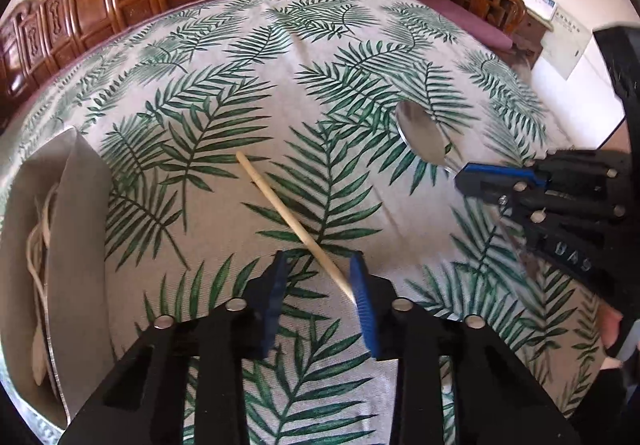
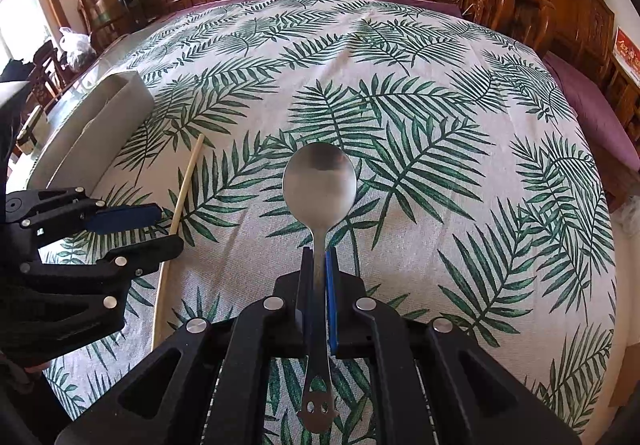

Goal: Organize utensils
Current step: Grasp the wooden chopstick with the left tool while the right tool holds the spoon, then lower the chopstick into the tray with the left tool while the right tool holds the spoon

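While the grey organizer tray (image 1: pixel 76 213) stands at the far left of the desk (image 1: pixel 320 45), with pale utensils already lying in one compartment, two utensils remain outside it. Just right of the tray, a single wooden chopstick (image 1: pixel 280 211) lies diagonally on the palm-leaf tablecloth (image 1: pixel 224 85), its near tip between the fingers of the left gripper (image 1: pixel 320 297). That gripper stands at a narrow opening; the chopstick tip appears to touch the right-hand blue pad (image 1: pixel 364 305), while a clear gap remains on the other side, so the stick is judged bracketed but not yet clamped. Further right, the right gripper (image 2: pixel 320 285) is closed on the neck of a stainless steel spoon (image 2: pixel 319 181), holding it with the bowl pointing away and the pierced handle end hanging toward the camera; the bowl appears clear of the cloth. The step in hand is judged to be pickup of the chopstick. The next move calls for closing the left jaws fully on the thin stick, lifting it without letting it roll, and carrying both utensils leftward to their tray compartments.
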`<state>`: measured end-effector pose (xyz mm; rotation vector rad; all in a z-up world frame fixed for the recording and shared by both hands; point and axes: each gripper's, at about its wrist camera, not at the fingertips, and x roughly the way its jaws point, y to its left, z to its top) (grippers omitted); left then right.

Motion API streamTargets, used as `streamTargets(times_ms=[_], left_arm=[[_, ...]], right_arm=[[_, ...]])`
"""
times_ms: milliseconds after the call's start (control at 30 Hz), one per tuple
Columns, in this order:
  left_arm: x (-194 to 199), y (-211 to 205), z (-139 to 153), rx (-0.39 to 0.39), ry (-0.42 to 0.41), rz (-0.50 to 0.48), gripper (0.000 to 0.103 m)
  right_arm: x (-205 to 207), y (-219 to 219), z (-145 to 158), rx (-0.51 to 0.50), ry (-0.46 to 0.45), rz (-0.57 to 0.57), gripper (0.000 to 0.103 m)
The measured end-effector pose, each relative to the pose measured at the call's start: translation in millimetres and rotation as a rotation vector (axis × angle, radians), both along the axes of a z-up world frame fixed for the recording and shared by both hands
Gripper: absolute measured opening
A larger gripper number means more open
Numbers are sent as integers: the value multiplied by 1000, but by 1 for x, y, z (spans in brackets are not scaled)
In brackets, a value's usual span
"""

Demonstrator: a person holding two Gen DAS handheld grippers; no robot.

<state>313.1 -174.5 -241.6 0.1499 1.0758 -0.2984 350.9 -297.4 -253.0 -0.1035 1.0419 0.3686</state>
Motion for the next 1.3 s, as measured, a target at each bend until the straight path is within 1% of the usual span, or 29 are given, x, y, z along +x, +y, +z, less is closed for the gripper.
streamTargets(times_ms=[67,167,267,400,567,700,933,1100,1300], left_arm=[[-2,5,1,8,6,8,12],[-2,16,2,-19,30,12,4],[-2,25,2,-33,41,15,4],[-8,35,10,-43,20,17,4],[-11,48,27,-48,-25,16,4],[-11,62,40,-57,-38,34,4],[-17,87,67,-74,-88,51,4],[-23,105,84,-73,-129,58,4],[-26,135,96,-91,-158,80,4]], right_arm=[[0,1,1,-2,-3,2,7],[-1,4,0,-7,-2,7,7],[-1,11,2,-3,-4,21,7],[-4,24,4,-5,-9,49,7],[-7,37,7,-5,-13,75,7],[-9,46,9,-10,-12,88,7],[-14,59,15,3,-23,112,7],[-25,72,25,1,-47,139,7],[-41,83,41,21,-82,161,7]])
